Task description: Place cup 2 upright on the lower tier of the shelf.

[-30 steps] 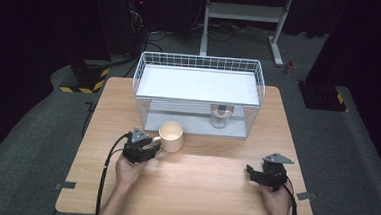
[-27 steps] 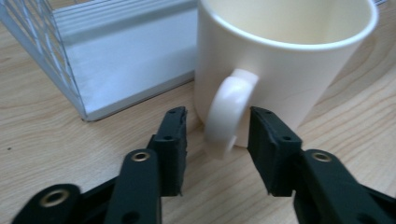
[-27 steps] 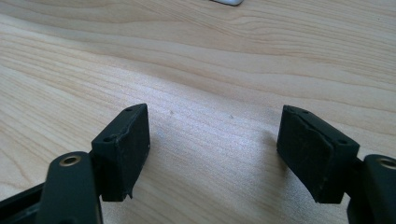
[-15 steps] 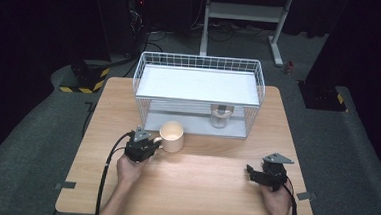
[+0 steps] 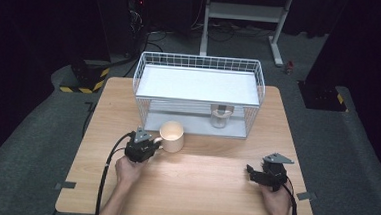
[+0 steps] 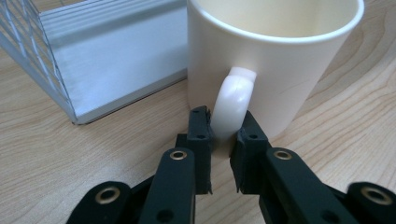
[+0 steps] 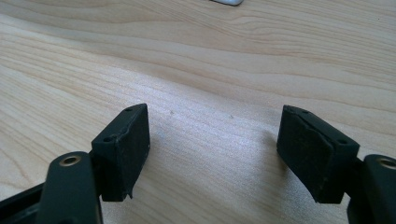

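A cream mug [image 5: 171, 136] stands upright on the wooden table [image 5: 198, 193], just in front of the wire rack. My left gripper [image 5: 157, 143] lies level at the mug's left. Its jaws have just been closing, and in the left gripper view the left gripper [image 6: 224, 135] is shut on the mug's handle [image 6: 232, 100], with both pads pressing on the handle's sides. My right gripper [image 5: 250, 171] rests near the table's front right. In the right gripper view the right gripper [image 7: 212, 140] stands open over bare wood, with nothing between the pads.
A white wire rack [image 5: 199, 63] with a solid shelf stands at the back of the table. A small glass jar [image 5: 219, 118] sits on its lower level at the right. A cable trails from each gripper toward the front edge.
The left gripper's jaws have drawn together onto the mug's handle. Both hands and the mug have stayed in place.
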Motion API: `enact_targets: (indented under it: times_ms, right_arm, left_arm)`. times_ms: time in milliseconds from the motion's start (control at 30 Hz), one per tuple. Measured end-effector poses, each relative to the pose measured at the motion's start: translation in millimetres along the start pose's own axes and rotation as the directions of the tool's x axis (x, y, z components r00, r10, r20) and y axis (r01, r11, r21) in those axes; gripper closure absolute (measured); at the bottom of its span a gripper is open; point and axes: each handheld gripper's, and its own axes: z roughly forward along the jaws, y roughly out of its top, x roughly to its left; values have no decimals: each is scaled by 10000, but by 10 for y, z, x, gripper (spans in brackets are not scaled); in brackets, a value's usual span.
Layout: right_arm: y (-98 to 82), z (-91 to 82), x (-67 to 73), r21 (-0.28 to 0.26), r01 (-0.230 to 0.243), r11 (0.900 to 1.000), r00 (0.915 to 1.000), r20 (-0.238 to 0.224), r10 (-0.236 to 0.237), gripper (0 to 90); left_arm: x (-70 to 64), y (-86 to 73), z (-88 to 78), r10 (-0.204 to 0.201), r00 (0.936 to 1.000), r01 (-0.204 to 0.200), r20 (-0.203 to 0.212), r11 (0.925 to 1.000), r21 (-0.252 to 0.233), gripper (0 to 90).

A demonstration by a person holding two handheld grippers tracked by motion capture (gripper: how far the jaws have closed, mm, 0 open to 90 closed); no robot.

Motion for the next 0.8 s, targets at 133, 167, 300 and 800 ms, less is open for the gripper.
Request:
enact_targets:
  times_ms: [133,167,300,800]
  right_arm:
    - [0,0,0,0,3,10000,10000,0,-3,257]
    - [0,0,0,0,1,10000,10000,-1,-1,257]
    - [0,0,0,1,1,10000,10000,1,-1,257]
    - [0,0,-1,0,1,10000,10000,-2,-1,256]
  left_arm:
    - [-8,-4,-3,127,9999,-127,67,9999,-13,798]
    - [-15,-5,-4,153,9998,-153,97,9999,-25,798]
    - [-32,-6,-10,181,9997,-179,150,9998,-107,800]
    - [-44,-25,-101,220,9997,-216,104,9989,-423,804]
